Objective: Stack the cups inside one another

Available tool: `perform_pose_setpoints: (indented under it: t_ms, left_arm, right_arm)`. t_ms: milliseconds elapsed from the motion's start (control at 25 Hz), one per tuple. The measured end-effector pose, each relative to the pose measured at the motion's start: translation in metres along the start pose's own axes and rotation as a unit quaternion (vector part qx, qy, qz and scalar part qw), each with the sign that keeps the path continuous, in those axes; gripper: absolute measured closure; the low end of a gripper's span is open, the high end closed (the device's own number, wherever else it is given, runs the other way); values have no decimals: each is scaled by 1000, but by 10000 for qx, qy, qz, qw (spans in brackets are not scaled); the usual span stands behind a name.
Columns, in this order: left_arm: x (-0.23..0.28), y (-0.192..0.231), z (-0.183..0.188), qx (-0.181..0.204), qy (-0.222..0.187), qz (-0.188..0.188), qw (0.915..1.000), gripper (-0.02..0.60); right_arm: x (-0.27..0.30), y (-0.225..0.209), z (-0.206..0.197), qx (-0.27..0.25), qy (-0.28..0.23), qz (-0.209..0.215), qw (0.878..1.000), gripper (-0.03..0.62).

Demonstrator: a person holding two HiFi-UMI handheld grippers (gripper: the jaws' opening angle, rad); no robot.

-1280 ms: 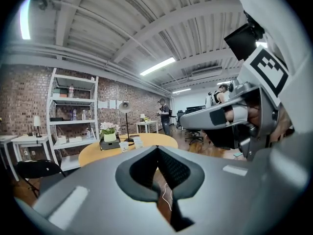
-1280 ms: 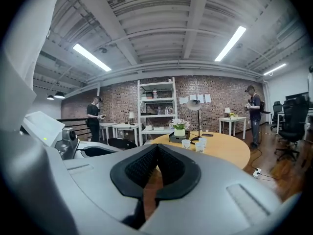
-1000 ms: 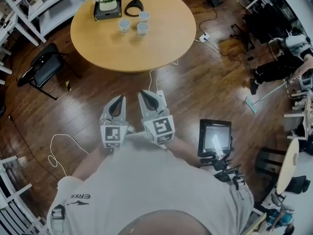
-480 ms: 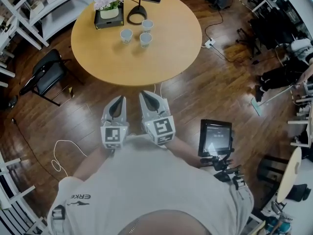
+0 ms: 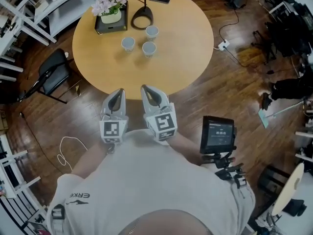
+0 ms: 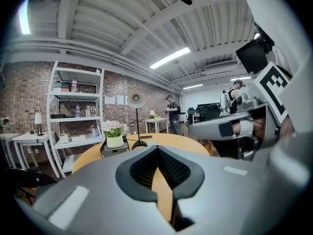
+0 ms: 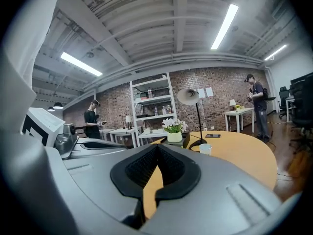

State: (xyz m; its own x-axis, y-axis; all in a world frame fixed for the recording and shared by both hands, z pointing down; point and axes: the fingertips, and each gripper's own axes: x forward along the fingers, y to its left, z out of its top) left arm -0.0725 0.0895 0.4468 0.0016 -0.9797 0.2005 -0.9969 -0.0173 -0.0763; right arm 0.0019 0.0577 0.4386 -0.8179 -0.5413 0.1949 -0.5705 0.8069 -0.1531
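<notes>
Cups (image 5: 128, 43): three, upright, apart, unstacked, on the far half of the round table (image 5: 181, 58), beside the lamp base (image 5: 142, 21).
Left claw (image 5: 117, 95), right claw (image 5: 151, 92): both pinched closed, empty, side by side at the near edge. I reckon they are closed simply for the approach.

My head camera looks steeply down from high above onto the round bench (image 5: 171, 58) ahead. Each gripper camera rides just behind my fingers (image 6: 138, 172), facing level at that bench; all three share the flower pot (image 5: 110, 13) and lamp (image 5: 142, 19).
</notes>
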Motion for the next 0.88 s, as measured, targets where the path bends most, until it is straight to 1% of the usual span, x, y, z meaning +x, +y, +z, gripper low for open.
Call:
perform_pose_setpoints:
  t_ms: [160, 360, 600, 880]
  left_arm:
    - [22, 3, 1, -35, 99, 72, 9999, 580]
    - [46, 10, 2, -91, 198, -19, 9998, 580]
    - [85, 40, -10, -231, 170, -211, 9994, 580]
    - [124, 82, -1, -303, -1, -575, 9979, 580]
  right_arm:
    - [17, -22, 2, 34, 51, 19, 10000, 580]
    - [35, -37, 5, 62, 177, -55, 9998, 580]
    - [71, -50, 1, -18, 350, -361, 9987, 580]
    - [114, -49, 21, -152, 432, -795, 9958, 580]
